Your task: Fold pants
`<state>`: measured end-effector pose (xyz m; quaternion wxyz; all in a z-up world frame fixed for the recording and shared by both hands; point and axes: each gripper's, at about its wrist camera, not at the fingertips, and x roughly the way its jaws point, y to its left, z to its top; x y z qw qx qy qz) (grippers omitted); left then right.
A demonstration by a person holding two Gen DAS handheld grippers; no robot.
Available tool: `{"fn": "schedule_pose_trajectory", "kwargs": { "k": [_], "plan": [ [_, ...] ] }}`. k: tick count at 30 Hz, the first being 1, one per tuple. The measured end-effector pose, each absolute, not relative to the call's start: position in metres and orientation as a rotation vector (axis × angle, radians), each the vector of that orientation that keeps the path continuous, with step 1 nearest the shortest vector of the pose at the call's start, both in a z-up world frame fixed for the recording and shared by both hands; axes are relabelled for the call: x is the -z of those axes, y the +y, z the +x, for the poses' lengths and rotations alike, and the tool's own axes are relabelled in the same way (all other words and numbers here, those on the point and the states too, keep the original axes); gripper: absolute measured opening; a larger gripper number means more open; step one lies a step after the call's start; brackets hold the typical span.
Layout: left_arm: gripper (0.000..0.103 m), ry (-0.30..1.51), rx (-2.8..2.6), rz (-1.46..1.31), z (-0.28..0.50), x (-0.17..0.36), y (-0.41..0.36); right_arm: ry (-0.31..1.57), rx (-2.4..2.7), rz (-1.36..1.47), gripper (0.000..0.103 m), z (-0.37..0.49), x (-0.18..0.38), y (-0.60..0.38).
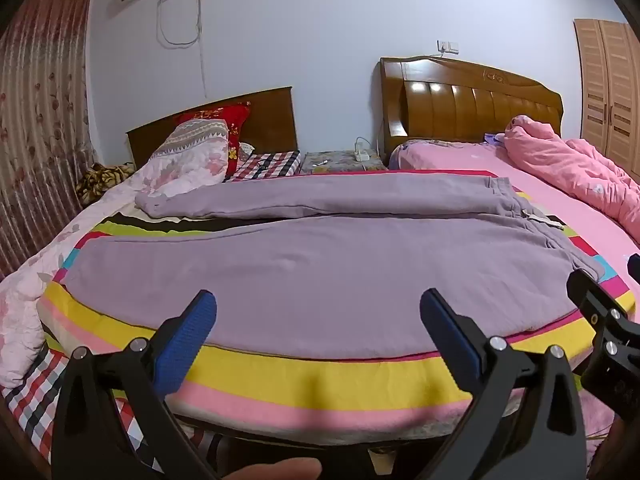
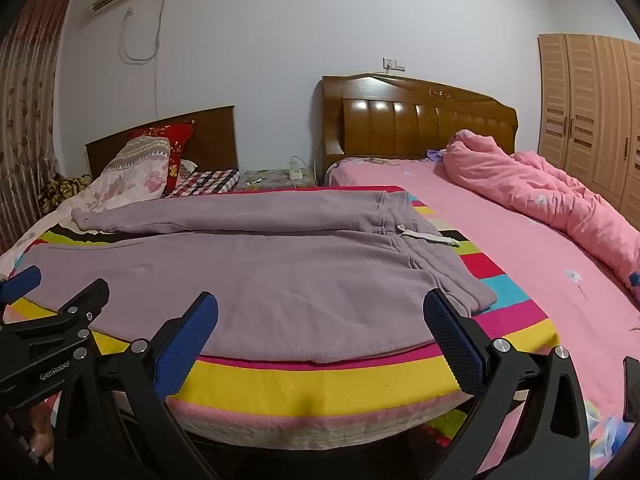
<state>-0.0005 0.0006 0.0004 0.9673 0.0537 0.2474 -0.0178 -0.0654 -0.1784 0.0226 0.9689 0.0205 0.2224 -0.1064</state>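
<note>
On the striped blanket [image 1: 304, 376] at the bed's near edge, the lilac pants [image 1: 320, 264] lie flat, legs apart. Both your left tool [image 1: 318, 332] and right tool [image 2: 320, 334] hover spread wide, empty; pinch the near hem squarely before folding.

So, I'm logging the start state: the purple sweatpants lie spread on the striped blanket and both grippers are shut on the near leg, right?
Not quite. The purple sweatpants do lie spread on the striped blanket, but both wrist views show the left gripper and right gripper open, holding nothing.

Matt fleecy cloth pants [image 1: 320, 272], glossy wooden headboard [image 1: 472, 108], striped cloth blanket [image 1: 304, 376]
</note>
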Motion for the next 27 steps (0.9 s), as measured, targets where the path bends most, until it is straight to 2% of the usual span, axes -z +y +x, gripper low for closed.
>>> {"fn": "schedule_pose_trajectory", "kwargs": {
  "k": [27],
  "plan": [
    [0.102, 0.518, 0.039, 0.104, 0.000, 0.001, 0.002, 0.464, 0.209, 0.051, 0.099, -0.065, -0.014, -0.174]
  ]
}}
